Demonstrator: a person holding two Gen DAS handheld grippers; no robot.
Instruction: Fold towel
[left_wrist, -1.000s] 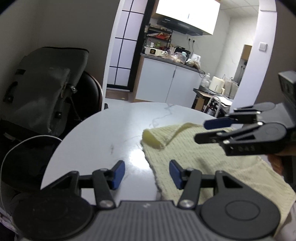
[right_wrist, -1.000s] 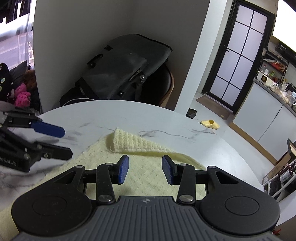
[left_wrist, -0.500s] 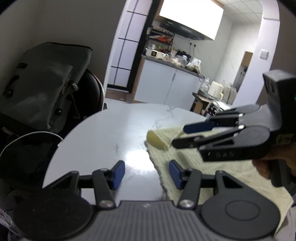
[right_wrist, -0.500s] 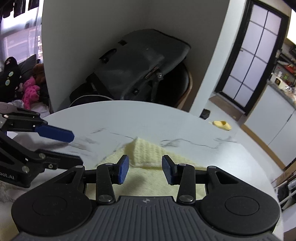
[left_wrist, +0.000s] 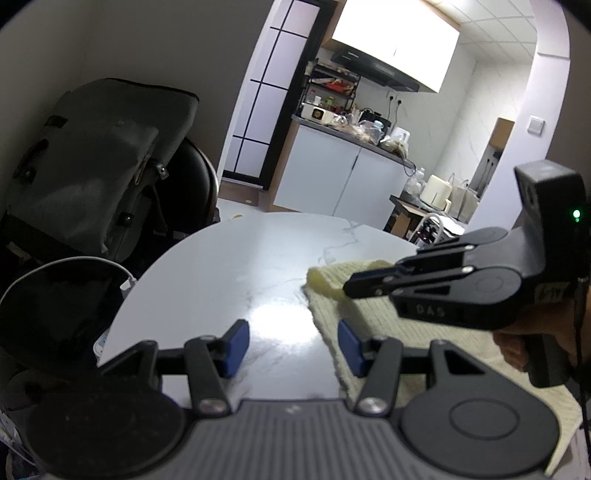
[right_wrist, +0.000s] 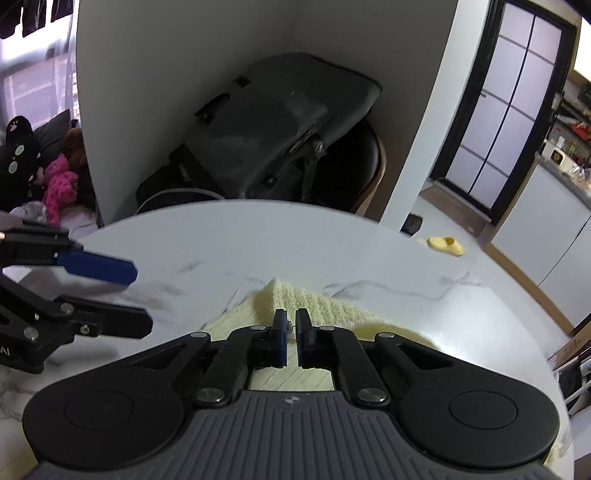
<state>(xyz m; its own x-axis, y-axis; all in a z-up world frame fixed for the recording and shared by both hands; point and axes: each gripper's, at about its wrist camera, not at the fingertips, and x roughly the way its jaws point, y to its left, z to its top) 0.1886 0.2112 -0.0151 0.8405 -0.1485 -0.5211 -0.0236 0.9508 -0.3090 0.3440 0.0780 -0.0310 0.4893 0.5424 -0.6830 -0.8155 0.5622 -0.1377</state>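
- On the round white surface (left_wrist: 229, 266), the pale yellow towel (left_wrist: 417, 332) is lying mostly flat toward the near right side, with one far corner (right_wrist: 295, 299) curled over on itself.
- The right gripper (right_wrist: 291, 325) is sitting right at that curled corner, and its jaws have just been closing; they are now pressed together, and from the left wrist view its tips (left_wrist: 351, 290) are meeting the yellow fold, so it appears to be pinching the towel's corner, though the cloth between the pads is hard to make out.
- The left gripper (left_wrist: 291, 347) is hovering with its blue pads spread apart and gripping nothing; the towel's left edge (left_wrist: 325, 332) is running just inside its right pad, while its left pad is hanging over bare surface.
- The towel is stretching from the pinched corner back toward the person, so its long side seems to be running near to far.
- The right hand is the nearer one to the far corner; the left gripper is nearer the towel's near left edge, which is likely its own grasp point before any fold is being carried over.
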